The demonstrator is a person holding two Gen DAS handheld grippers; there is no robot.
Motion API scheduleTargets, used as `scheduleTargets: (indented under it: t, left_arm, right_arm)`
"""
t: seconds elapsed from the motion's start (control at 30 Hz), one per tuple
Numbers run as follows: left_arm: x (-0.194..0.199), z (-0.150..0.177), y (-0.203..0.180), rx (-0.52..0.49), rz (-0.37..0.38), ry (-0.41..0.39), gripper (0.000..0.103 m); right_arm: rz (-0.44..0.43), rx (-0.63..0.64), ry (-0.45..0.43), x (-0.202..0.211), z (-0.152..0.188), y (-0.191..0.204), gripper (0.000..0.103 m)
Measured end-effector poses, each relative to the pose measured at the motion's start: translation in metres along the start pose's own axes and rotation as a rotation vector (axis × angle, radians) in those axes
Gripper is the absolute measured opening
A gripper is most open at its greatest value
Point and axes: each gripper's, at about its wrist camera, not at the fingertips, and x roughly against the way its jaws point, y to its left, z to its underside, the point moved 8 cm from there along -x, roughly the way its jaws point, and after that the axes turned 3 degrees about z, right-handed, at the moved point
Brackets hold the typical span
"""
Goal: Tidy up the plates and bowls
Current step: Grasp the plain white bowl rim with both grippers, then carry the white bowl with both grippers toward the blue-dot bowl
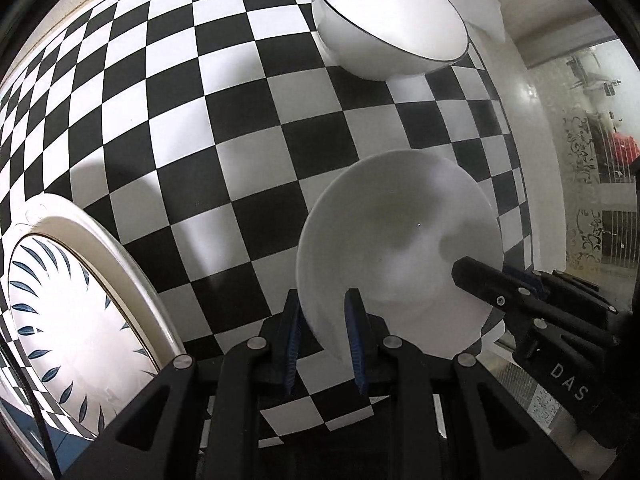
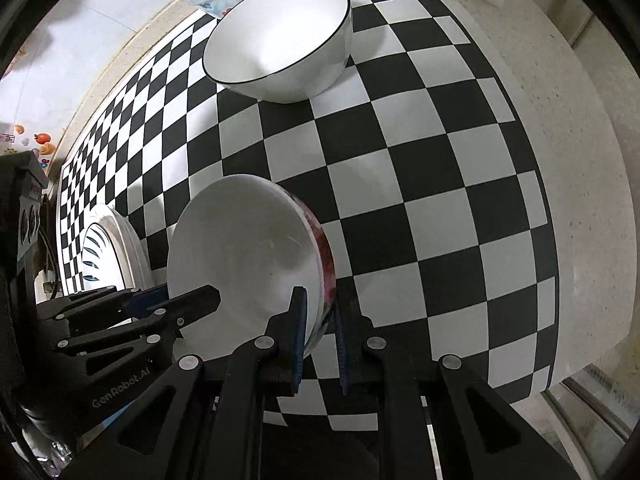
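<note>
While we hold the small bowl (image 1: 400, 248) from both sides, our left gripper (image 1: 324, 332) is clamped on its near-left rim and our right gripper (image 2: 320, 332) on its opposite rim, flowered wall between the pads. It appears lifted and tilted above the checkered cloth (image 1: 248, 152). Straight ahead of the small bowl, farther across the cloth, sits the big black-rimmed bowl (image 2: 280, 36), mouth up. Nesting looks like the next move, forward along both grippers' line. Left of the small bowl lie the stacked plates (image 1: 80, 312).
</note>
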Motion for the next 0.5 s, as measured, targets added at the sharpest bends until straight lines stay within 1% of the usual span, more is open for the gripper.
scheduleTargets:
  t: [0.37,0.5]
  left_arm:
    - [-0.003,0.000,-0.001,-0.001,-0.001,0.003,0.019]
    - [0.010,0.002,0.004,0.014,-0.002,0.000,0.020]
  right_arm:
    - [0.009,-0.001,0.011,-0.004,-0.003,0.002,0.015]
    - [-0.012,-0.018,0.049,-0.008,-0.002,-0.001,0.015]
